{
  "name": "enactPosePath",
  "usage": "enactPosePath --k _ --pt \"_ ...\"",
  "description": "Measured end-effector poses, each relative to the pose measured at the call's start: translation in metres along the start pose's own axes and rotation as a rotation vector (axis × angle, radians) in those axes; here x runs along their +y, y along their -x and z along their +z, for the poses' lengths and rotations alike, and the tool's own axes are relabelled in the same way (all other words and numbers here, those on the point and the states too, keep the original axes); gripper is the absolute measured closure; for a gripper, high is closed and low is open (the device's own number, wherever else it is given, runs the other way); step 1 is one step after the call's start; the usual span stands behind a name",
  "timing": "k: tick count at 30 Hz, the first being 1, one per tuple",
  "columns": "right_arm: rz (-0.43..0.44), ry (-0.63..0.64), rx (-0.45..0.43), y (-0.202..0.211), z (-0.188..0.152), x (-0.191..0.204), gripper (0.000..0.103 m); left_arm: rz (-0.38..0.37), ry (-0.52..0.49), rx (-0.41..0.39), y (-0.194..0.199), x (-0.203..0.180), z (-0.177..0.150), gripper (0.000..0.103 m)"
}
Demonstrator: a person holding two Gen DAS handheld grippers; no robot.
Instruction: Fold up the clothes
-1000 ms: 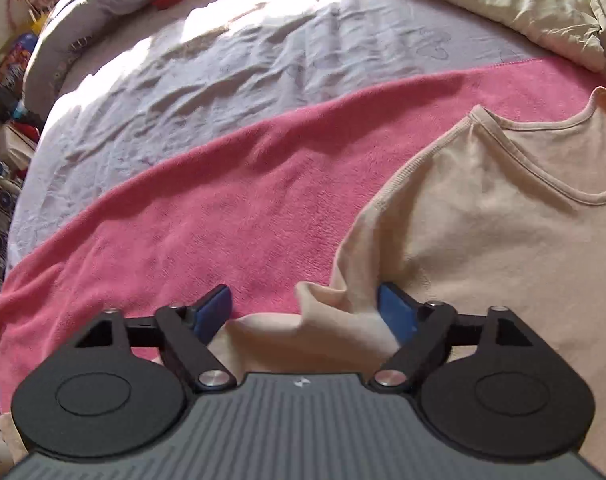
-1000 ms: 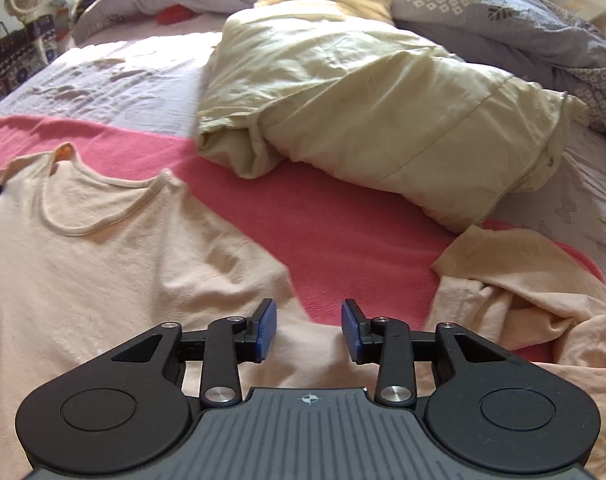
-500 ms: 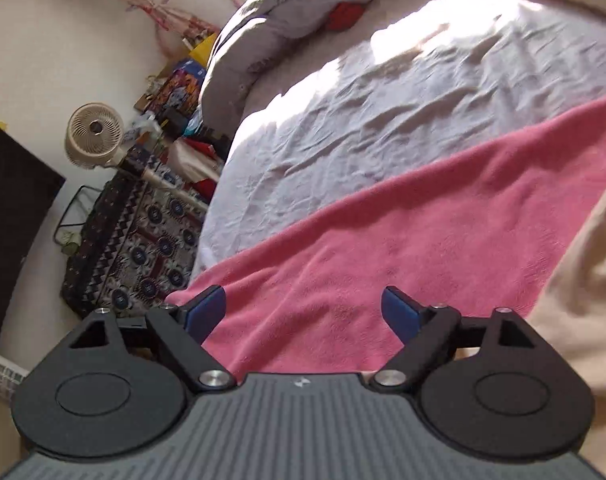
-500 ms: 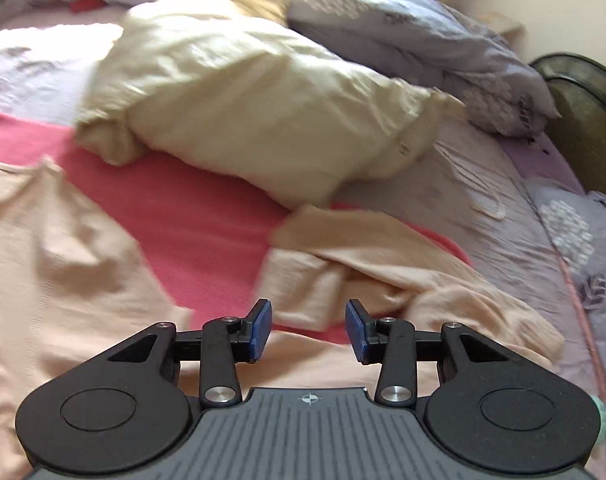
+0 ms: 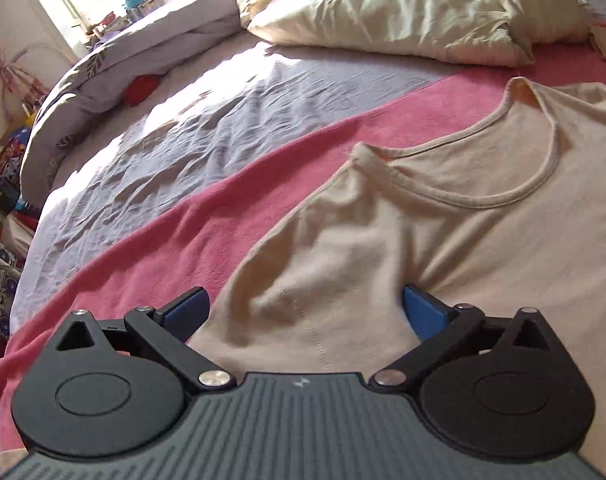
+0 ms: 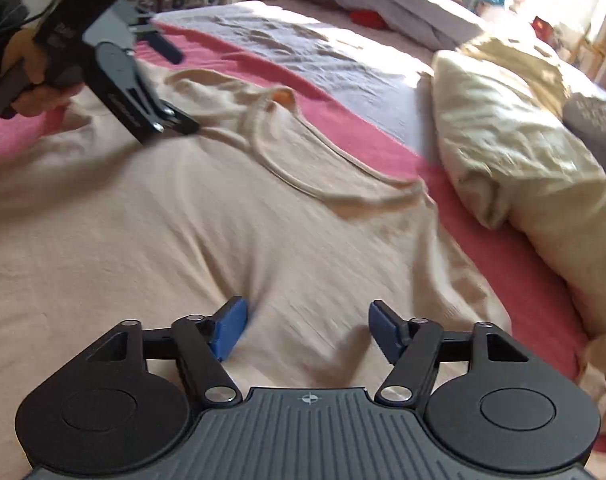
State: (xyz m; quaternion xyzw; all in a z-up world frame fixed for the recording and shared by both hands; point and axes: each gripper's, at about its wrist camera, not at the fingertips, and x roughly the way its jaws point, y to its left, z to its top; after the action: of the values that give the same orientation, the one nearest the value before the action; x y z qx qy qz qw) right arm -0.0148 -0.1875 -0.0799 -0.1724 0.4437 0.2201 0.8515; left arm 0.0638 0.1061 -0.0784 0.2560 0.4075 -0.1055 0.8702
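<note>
Beige shirt (image 5: 483, 248) lies flat on the pink blanket (image 5: 207, 240), its hem cut off below both views. Left gripper (image 5: 303, 312) spread wide, straddling a raised sleeve fold, pads not pressing. Right gripper (image 6: 307, 328) has just been opening, jaws wide over blurred cloth, gripping nothing.

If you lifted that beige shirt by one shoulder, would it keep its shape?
Probably not. The beige shirt already wrinkles and bunches near the left hand-held gripper, so it looks thin and floppy. It likely drapes, and may drag on the fuzzy pink blanket.
</note>
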Motion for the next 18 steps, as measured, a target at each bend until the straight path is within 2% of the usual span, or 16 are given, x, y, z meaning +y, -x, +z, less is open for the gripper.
enactPosePath --k 1,2,4,5,6,7,8,10,12,13,16,17,18 --pt "-0.036 -0.066 0.044 0.001 -0.011 -0.022 0.016 0.006 -0.001 0.006 -0.001 0.012 -0.003 0.000" --pt "-0.072 -0.123 0.072 0.006 -0.020 -0.040 0.013 0.043 -0.010 0.019 -0.001 0.019 -0.005 0.000" --pt "-0.114 -0.231 0.101 0.023 -0.034 -0.071 0.012 0.307 -0.062 0.066 -0.008 0.027 -0.008 0.000" --pt "-0.132 -0.277 0.103 0.035 -0.039 -0.081 0.017 0.378 -0.042 0.107 -0.012 0.039 -0.011 0.000" --pt "-0.159 -0.301 0.101 0.048 -0.042 -0.081 0.026 0.420 0.013 0.160 -0.013 0.055 -0.015 0.000" --pt "-0.166 -0.310 0.102 0.060 -0.046 -0.078 0.027 0.462 0.068 0.214 -0.015 0.070 -0.019 0.000" --pt "-0.133 -0.320 0.102 0.072 -0.051 -0.072 0.027 0.494 0.124 0.257 -0.015 0.084 -0.024 0.001" --pt "-0.038 -0.340 0.110 0.093 -0.064 -0.054 0.027 0.487 0.207 0.270 0.003 0.099 -0.033 0.002" --pt "0.052 -0.352 0.144 0.107 -0.079 -0.030 0.032 0.463 0.212 0.253 0.027 0.096 -0.040 0.003" --pt "0.100 -0.357 0.165 0.114 -0.086 -0.016 0.034 0.425 0.203 0.233 0.045 0.087 -0.044 0.003" --pt "0.206 -0.351 0.216 0.130 -0.105 0.025 0.040 0.214 0.184 0.180 0.095 0.048 -0.051 0.003" --pt "0.220 -0.341 0.204 0.135 -0.107 0.038 0.048 0.122 0.177 0.167 0.112 0.031 -0.054 0.003" --pt "0.233 -0.332 0.193 0.140 -0.109 0.050 0.064 0.030 0.173 0.159 0.126 0.015 -0.056 0.003"
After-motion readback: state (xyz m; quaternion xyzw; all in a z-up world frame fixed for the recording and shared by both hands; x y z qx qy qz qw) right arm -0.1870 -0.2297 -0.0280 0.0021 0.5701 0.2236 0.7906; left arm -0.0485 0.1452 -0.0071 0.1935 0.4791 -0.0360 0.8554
